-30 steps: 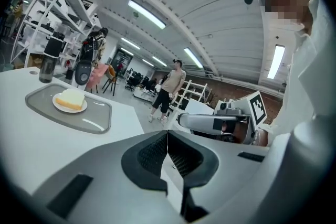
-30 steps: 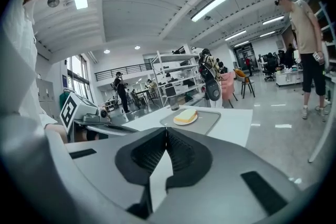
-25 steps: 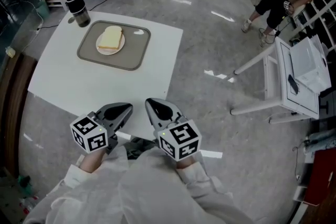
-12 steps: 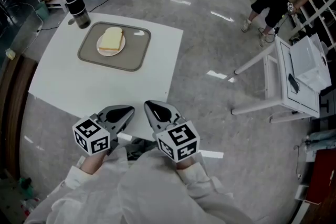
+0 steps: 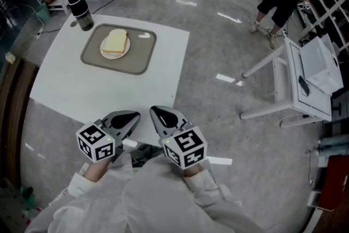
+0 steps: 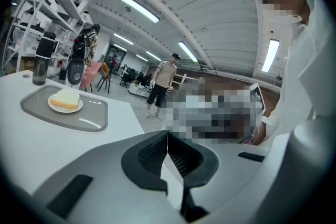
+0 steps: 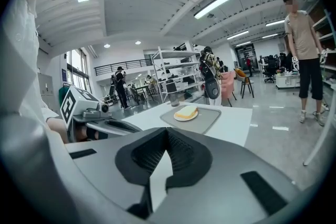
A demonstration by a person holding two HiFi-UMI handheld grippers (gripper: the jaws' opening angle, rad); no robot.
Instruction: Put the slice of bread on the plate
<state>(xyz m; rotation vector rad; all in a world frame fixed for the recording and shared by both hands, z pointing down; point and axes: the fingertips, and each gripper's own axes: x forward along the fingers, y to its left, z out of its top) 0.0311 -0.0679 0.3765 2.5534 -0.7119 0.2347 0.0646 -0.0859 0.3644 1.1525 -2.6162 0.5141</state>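
Spanning left half of head view: white table (image 5: 103,84). Grey tray (image 5: 136,57) at far side. Left gripper (image 5: 132,115), right gripper (image 5: 155,112) at near edge, jaws pressed together, nothing held. White plate (image 5: 106,53) on tray; slice of bread (image 5: 115,40) on plate, well apart from both grippers' fingers.
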